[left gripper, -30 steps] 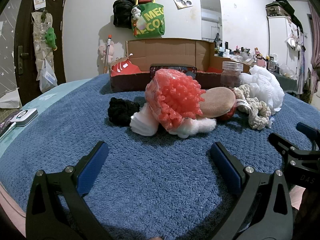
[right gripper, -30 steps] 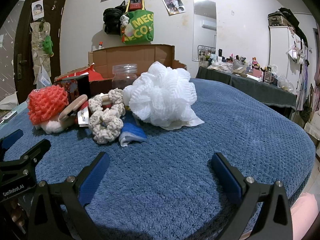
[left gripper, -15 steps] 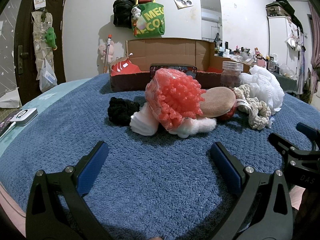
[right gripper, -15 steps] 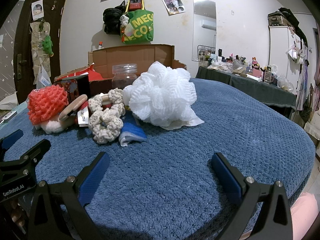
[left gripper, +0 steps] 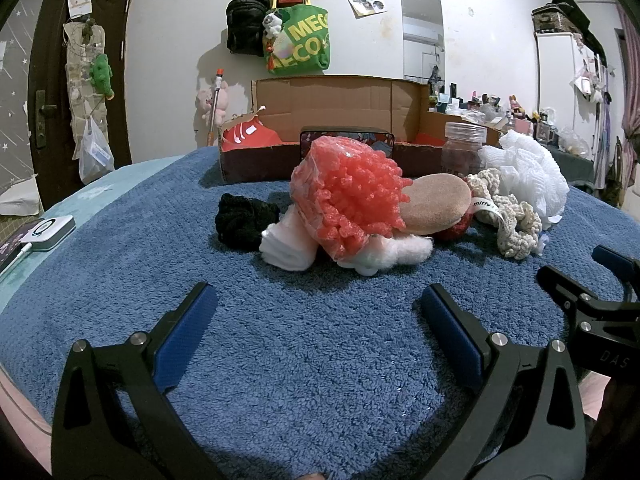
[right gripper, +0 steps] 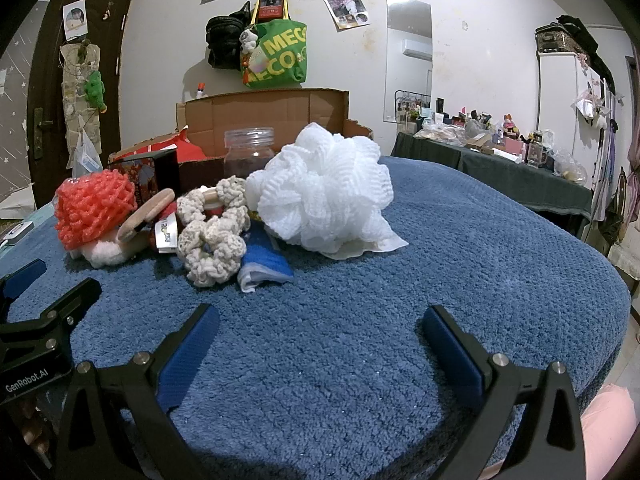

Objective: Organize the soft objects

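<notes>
A pile of soft things lies on the blue towel [left gripper: 312, 340]. In the left wrist view I see a red foam net [left gripper: 348, 196], a black scrunchie [left gripper: 240, 220], white folded pads [left gripper: 286, 246], a tan round puff [left gripper: 436, 208], a cream crochet scrunchie [left gripper: 516, 220] and a white mesh bath pouf [left gripper: 528, 176]. The right wrist view shows the pouf [right gripper: 324, 192], the crochet scrunchie [right gripper: 212, 236], a blue cloth [right gripper: 262, 266] and the red net [right gripper: 94, 208]. My left gripper [left gripper: 316, 304] is open and empty, short of the pile. My right gripper [right gripper: 318, 320] is open and empty, in front of the pouf.
An open cardboard box [left gripper: 336, 120] with red cloth stands behind the pile, with a clear plastic jar [left gripper: 462, 148] and a dark patterned case [left gripper: 348, 138] beside it. A white device [left gripper: 46, 228] lies at the left edge. A cluttered dark table [right gripper: 500, 160] stands at the right.
</notes>
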Motion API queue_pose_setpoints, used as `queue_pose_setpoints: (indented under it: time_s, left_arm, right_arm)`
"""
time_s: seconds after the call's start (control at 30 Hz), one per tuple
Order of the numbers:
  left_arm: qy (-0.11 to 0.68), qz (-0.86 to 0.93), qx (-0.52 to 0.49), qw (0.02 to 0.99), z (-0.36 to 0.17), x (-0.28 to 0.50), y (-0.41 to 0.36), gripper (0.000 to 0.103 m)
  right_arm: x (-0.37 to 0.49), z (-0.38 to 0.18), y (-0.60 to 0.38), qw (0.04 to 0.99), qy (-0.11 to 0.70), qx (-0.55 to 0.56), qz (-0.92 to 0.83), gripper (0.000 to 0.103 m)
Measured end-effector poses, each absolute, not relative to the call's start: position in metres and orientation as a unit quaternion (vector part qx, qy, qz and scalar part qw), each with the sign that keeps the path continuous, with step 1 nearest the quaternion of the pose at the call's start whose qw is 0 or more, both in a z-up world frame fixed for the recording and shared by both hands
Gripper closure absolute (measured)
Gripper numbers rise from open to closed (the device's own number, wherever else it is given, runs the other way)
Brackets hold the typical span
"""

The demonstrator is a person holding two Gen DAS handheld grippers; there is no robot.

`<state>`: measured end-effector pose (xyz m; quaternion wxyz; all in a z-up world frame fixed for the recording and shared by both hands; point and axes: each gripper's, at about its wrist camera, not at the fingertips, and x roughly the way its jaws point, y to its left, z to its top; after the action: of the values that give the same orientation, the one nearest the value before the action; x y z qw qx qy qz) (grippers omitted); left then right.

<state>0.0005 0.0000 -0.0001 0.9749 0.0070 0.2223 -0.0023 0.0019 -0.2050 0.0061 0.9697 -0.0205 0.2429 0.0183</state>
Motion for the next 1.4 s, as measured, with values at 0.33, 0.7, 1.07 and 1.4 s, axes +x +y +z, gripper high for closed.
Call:
queue_pose_setpoints:
  time_s: [0.33, 0.7, 1.07, 1.4]
  left_arm:
    - [0.223, -0.002, 0.007, 0.975, -0.0001, 0.0005, 0.0000, 0.000]
    - [0.223, -0.002, 0.007, 0.975, -0.0001, 0.0005, 0.0000, 0.000]
    - [0.224, -0.003, 0.006, 0.975, -0.0001, 0.0006, 0.0001, 0.000]
    - [0.231, -0.006, 0.010, 0.973, 0.0022, 0.0003, 0.0023, 0.000]
  right_arm:
    - [0.0019, 0.0060, -0.2049, 0.970, 0.243, -0.020, 0.018, 0.000]
    - [0.0018, 0.0060, -0.2048, 0.970, 0.243, -0.020, 0.018, 0.000]
    - [0.0020, 0.0063, -0.2051, 0.970, 0.244, -0.020, 0.018, 0.000]
    - [0.0026, 0.0074, -0.2050, 0.968, 0.251, -0.019, 0.022, 0.000]
